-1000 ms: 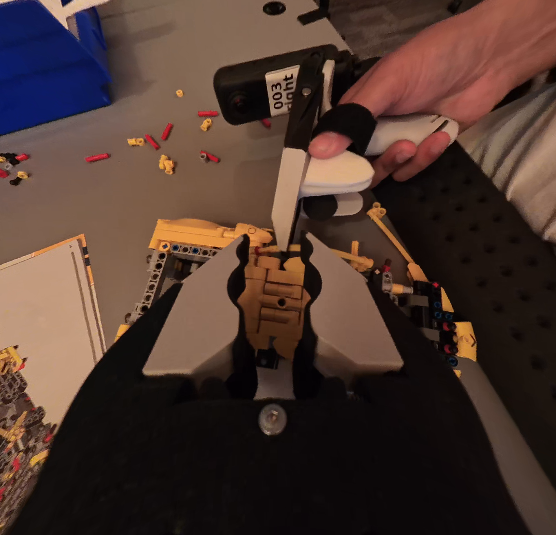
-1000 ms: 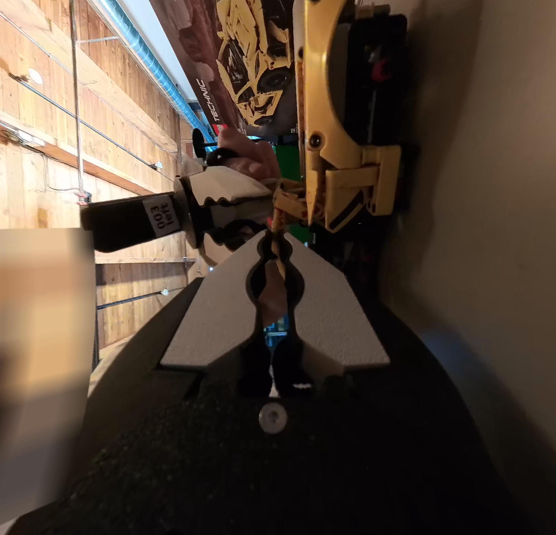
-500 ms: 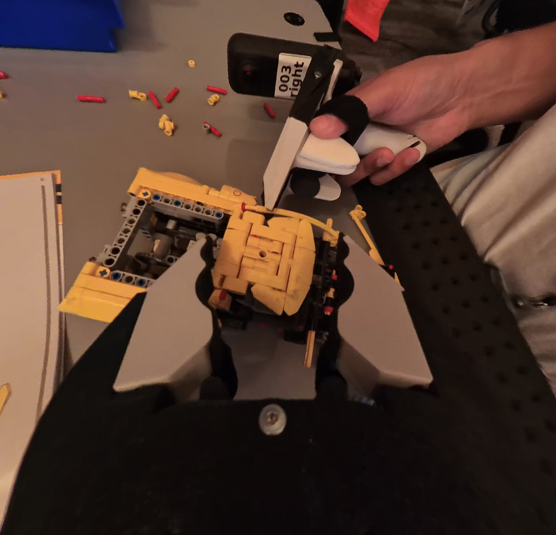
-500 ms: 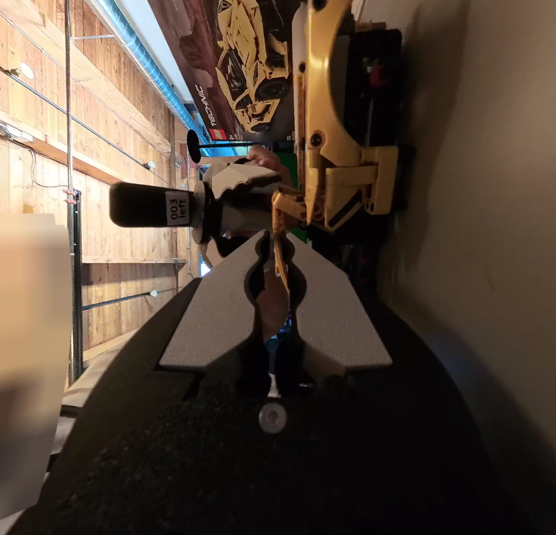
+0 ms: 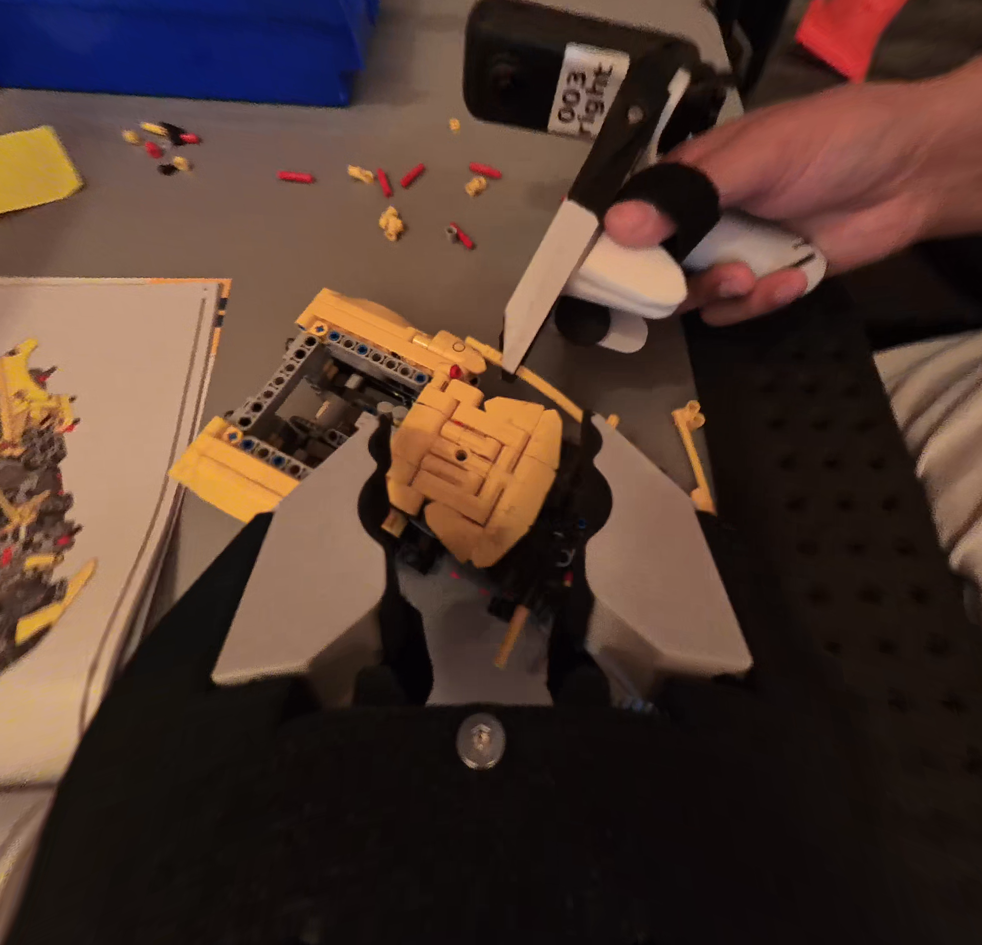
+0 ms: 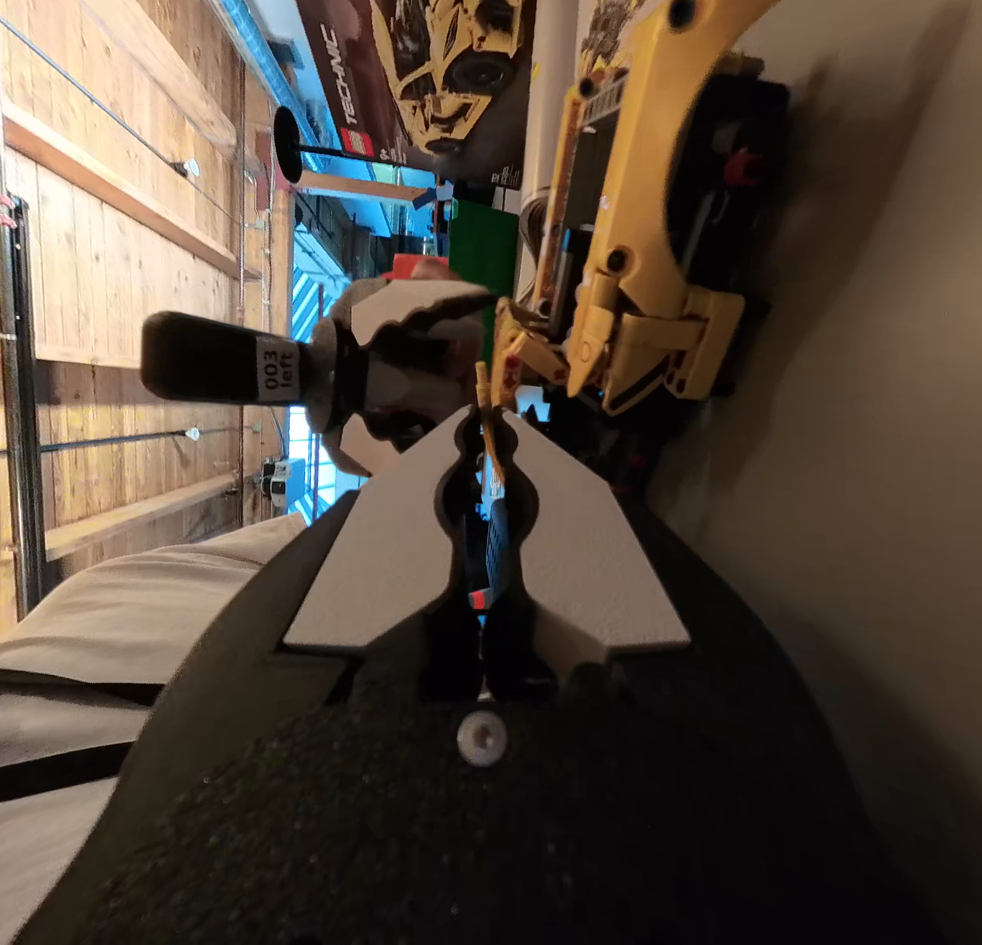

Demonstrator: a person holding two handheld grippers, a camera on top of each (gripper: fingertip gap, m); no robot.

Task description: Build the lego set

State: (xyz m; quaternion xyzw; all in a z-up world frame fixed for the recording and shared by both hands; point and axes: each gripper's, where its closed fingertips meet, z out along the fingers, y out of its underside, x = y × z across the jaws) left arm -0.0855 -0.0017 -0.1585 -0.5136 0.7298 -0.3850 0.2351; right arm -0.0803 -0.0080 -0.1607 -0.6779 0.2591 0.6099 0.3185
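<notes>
In the left wrist view the left gripper [image 5: 486, 430] stands wide apart, its two grey fingers on either side of the rounded yellow block section of the lego model [image 5: 473, 473] at the centre of the frame; whether the pads touch the model cannot be told. The model lies on the grey table [image 5: 265, 228], its grey beam frame reaching toward the upper left. The right gripper [image 5: 507, 358] comes down from the upper right, held by a hand [image 5: 829, 175], its tip meeting a thin curved yellow strip [image 5: 547, 388] at the model's upper edge. The right wrist view shows that gripper's jaws nearly closed, pinching the yellow strip [image 6: 491, 441] at their tips, with the model [image 6: 653, 292] just beyond them in the upper right. An open instruction booklet [image 5: 90, 441] lies at the left edge, small red and yellow pins [image 5: 388, 196] are scattered across the upper table, and a blue bin [image 5: 175, 21] sits at the upper left.
</notes>
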